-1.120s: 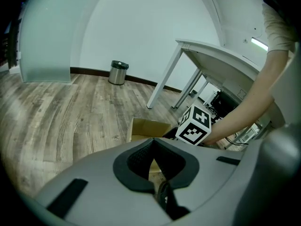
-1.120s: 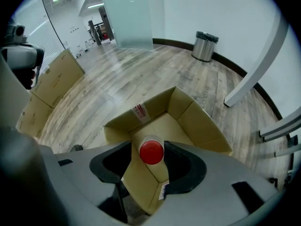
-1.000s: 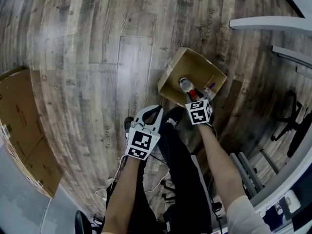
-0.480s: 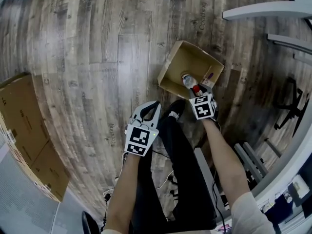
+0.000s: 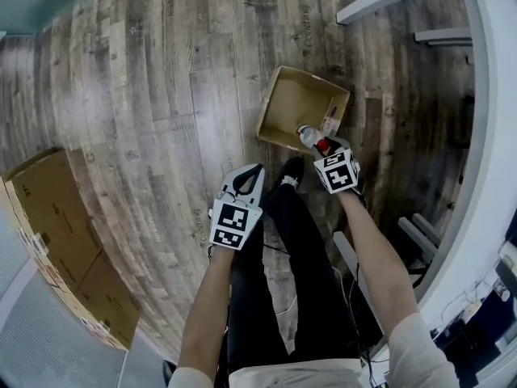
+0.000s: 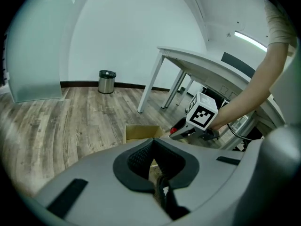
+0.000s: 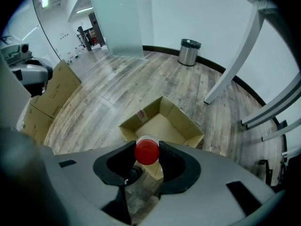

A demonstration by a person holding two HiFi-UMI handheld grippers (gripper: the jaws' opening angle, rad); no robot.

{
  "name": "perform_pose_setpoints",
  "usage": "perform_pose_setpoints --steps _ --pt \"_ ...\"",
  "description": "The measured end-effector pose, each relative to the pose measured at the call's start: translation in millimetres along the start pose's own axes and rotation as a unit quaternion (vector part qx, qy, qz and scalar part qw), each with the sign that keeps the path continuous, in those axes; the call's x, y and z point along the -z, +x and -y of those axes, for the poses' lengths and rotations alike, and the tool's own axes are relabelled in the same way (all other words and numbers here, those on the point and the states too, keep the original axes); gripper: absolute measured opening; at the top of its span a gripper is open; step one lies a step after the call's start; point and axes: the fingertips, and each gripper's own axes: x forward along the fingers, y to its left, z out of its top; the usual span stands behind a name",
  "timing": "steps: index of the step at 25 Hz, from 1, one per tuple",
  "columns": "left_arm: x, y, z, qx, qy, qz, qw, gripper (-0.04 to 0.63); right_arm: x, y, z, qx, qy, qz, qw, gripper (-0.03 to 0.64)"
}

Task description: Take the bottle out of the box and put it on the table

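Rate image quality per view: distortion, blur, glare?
Head view: heavy fisheye, floor planks bow, detail crisp. Left gripper view: dark round vignette, table legs curve, own jaws soft. Right gripper view: bottle sharp between jaws, pale glare on floor.

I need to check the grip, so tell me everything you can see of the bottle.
The bottle looks like clear plastic with a round red cap. It stands roughly upright, cap uppermost, between the jaws of the right gripper, whose pads press on it at the cap. It hangs over the near side of the open cardboard box. Its base is hidden.
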Motion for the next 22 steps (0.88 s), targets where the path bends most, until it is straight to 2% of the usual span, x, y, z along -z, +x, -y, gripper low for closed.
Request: perform_pose_setpoints --steps 10,15,22 --pt "-60 -54 52 0.032 0.04 0.007 0.9987 0.014 -17 -120 -13 0.022 -0.008 0.035 0.999 0.181" --pt "-94 -78 82 0.052 0.068 0.016 0.9962 0.014 -30 -189 -24 0.012 0.011 0.05 0.999 0.181" --pt "-125 -111 113 0.055 0.096 0.034 0.9933 0.014 -52 -275 -46 0.006 -0.004 0.101 0.995 0.181"
